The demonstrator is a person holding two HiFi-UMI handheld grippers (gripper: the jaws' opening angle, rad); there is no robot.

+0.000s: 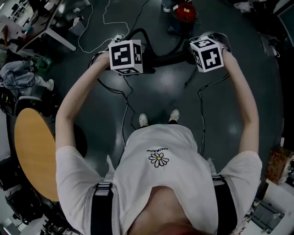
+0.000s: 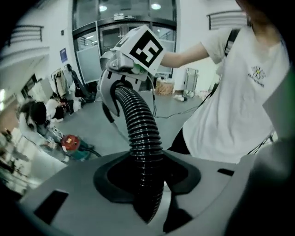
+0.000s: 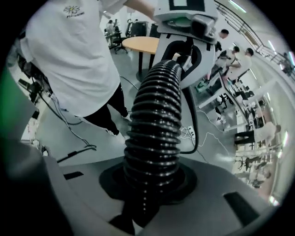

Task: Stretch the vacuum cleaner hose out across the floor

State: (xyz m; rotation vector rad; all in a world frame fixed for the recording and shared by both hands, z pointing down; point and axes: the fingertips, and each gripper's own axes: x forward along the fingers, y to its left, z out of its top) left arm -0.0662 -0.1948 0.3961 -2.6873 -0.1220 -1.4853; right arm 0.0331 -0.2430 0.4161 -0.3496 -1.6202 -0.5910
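Hose, black and ribbed, was held clear of the floor between the two grippers, at 12 o'clock from the person's shoes. The held span lay with its long axis from 9 o'clock to 3 o'clock across the head view, one end at each gripper.

Left gripper, at the 9 o'clock end, stood loosely round the hose. In the left gripper view dark gaps showed on both sides of the hose between the jaws, so the gripper was released, not clenched. From there the hose rose and bent towards 11 o'clock, ending at the other gripper.

Right gripper, at the 3 o'clock end, was clenched on the hose. In the right gripper view the ribs filled the space between the jaws, and the hose ran up towards 12 o'clock to the left gripper.

Vacuum cleaner, red-topped, stood on the floor at 12 o'clock, at the upper edge of the head view, well apart from the person. A round wooden bench stood at 8 o'clock, and a thin white cable lay on the floor at 11 o'clock.
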